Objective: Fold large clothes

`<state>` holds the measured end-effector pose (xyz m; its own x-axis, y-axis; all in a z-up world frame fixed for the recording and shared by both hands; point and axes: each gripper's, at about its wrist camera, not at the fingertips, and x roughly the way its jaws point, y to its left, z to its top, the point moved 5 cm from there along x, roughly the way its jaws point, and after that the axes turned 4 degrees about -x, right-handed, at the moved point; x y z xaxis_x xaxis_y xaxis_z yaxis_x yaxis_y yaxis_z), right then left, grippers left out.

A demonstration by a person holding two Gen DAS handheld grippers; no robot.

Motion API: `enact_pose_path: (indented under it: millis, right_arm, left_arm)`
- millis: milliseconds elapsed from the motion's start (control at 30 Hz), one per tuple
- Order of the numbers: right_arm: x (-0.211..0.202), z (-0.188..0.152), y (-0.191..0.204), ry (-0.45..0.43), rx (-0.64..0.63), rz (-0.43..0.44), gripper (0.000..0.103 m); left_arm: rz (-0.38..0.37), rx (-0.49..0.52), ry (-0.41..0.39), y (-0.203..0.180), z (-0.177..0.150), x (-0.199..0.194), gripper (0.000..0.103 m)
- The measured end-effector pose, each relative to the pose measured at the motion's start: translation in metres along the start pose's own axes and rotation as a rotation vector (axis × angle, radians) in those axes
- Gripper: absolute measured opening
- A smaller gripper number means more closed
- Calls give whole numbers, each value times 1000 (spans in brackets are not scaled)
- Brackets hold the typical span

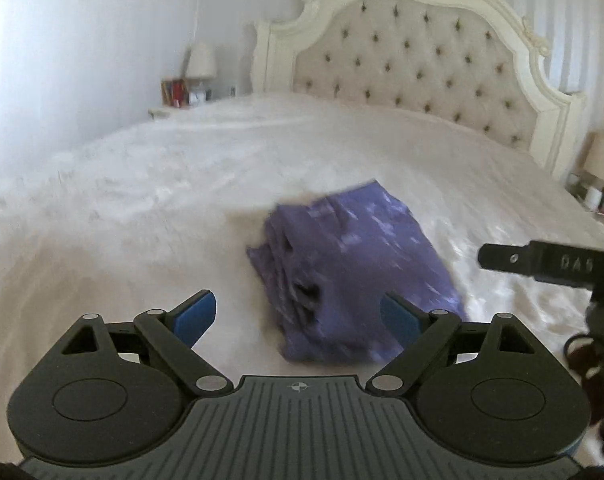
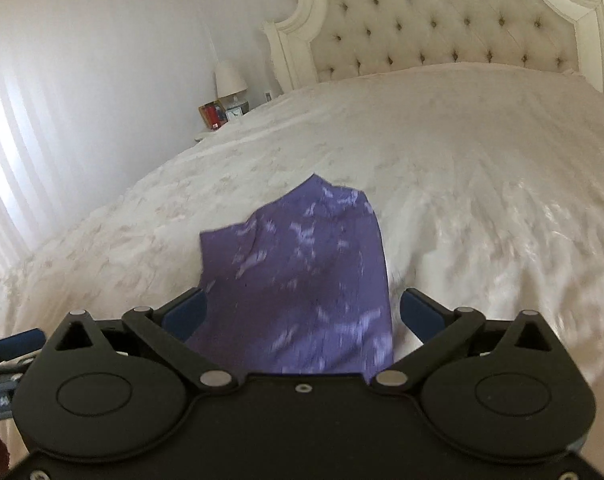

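A purple patterned garment [image 1: 341, 264] lies folded into a thick bundle on the white bed [image 1: 150, 184], its stacked layers facing left. My left gripper [image 1: 298, 316] is open just above and in front of it, holding nothing. In the right wrist view the same garment [image 2: 302, 276] lies straight ahead and runs under my open right gripper [image 2: 302, 312], whose blue pads stand apart on either side of the cloth. Part of the right gripper [image 1: 541, 264] shows at the right edge of the left wrist view. Both views are blurred by motion.
A white tufted headboard [image 1: 413, 60] stands at the far end of the bed. A nightstand with a lamp [image 1: 200, 62] and small items is at the far left; another lamp [image 1: 599, 160] and jars are at the right. White curtains [image 2: 6, 152] hang at left.
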<state>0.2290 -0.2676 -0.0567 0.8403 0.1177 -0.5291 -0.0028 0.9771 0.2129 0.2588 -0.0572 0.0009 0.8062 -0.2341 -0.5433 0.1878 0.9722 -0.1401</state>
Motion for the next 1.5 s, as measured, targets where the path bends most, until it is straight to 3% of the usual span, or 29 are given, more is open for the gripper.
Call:
enact_pose_path:
  millis: [133, 267, 400, 600, 767, 1500]
  right_arm:
    - [-33, -12, 10, 12, -42, -32, 102]
    - [-55, -21, 13, 20, -81, -83, 102]
    - [-73, -32, 13, 27, -84, -110, 102]
    - [-88, -47, 13, 33, -134, -262, 102]
    - [-89, -45, 11, 38, -101, -192, 102]
    - [-87, -49, 13, 66, -66, -150, 102]
  left_arm:
    - [-20, -29, 53, -7, -15, -10, 90]
    - [36, -20, 69, -14, -27, -20, 90]
    - [45, -32, 82, -16, -32, -30, 90]
    - [62, -14, 94, -20, -35, -37, 90]
    - [79, -18, 110, -22, -36, -37, 90]
    - [96, -18, 125, -23, -39, -37, 90]
